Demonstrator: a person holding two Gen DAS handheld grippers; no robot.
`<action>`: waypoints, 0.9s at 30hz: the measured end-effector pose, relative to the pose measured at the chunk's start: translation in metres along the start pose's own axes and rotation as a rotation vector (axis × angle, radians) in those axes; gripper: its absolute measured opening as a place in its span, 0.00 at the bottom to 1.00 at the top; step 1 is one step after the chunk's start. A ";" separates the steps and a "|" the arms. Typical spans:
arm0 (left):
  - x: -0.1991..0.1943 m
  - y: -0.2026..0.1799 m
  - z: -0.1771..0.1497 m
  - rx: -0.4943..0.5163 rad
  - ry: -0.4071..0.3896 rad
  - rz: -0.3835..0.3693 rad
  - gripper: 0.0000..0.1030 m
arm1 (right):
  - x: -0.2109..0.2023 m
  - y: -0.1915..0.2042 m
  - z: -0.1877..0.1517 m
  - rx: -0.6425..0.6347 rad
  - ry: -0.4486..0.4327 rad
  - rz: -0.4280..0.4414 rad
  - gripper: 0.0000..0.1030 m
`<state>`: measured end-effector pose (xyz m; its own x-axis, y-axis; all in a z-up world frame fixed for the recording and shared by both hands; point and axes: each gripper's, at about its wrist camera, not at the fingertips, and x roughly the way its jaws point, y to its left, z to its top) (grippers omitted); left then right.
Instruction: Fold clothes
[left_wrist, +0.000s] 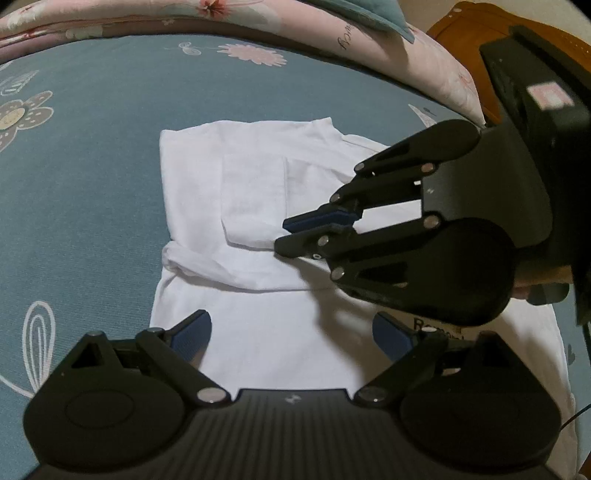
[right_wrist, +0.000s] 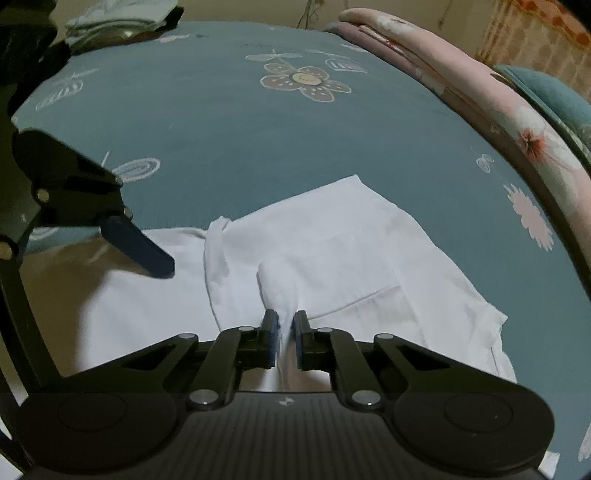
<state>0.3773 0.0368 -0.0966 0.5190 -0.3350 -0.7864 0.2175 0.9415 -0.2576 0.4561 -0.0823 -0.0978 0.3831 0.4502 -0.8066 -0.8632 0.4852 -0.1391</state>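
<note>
Now the white shirt (left_wrist: 258, 206) lies half folded on the blue bed (left_wrist: 81, 192). Right hand-held gripper (right_wrist: 285, 325) pinches a fold of it. Left hand-held gripper (left_wrist: 291, 334) hangs wide apart above it.

Under the right gripper (right_wrist: 285, 334) lies a white shirt (left_wrist: 255, 206) of thin, soft, creased cloth. Beyond it the bedsheet (right_wrist: 229, 122) is matt teal cloth with printed flowers. Both grippers are matt black plastic with shiny metal pins; the left gripper (left_wrist: 291, 336) has ribbed blue pads (left_wrist: 192, 334)
</note>
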 end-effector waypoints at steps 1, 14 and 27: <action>0.000 0.001 0.000 -0.002 -0.001 -0.001 0.91 | -0.001 -0.003 0.000 0.022 -0.009 0.020 0.09; 0.001 -0.004 0.000 0.014 -0.023 -0.005 0.91 | -0.069 -0.033 -0.018 0.216 -0.110 0.020 0.27; 0.012 -0.028 -0.004 0.084 -0.005 0.009 0.91 | -0.093 -0.099 -0.146 0.673 0.002 -0.405 0.42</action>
<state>0.3740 0.0062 -0.1006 0.5250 -0.3267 -0.7859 0.2816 0.9381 -0.2018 0.4579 -0.2819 -0.0927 0.6237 0.1402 -0.7689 -0.2714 0.9614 -0.0448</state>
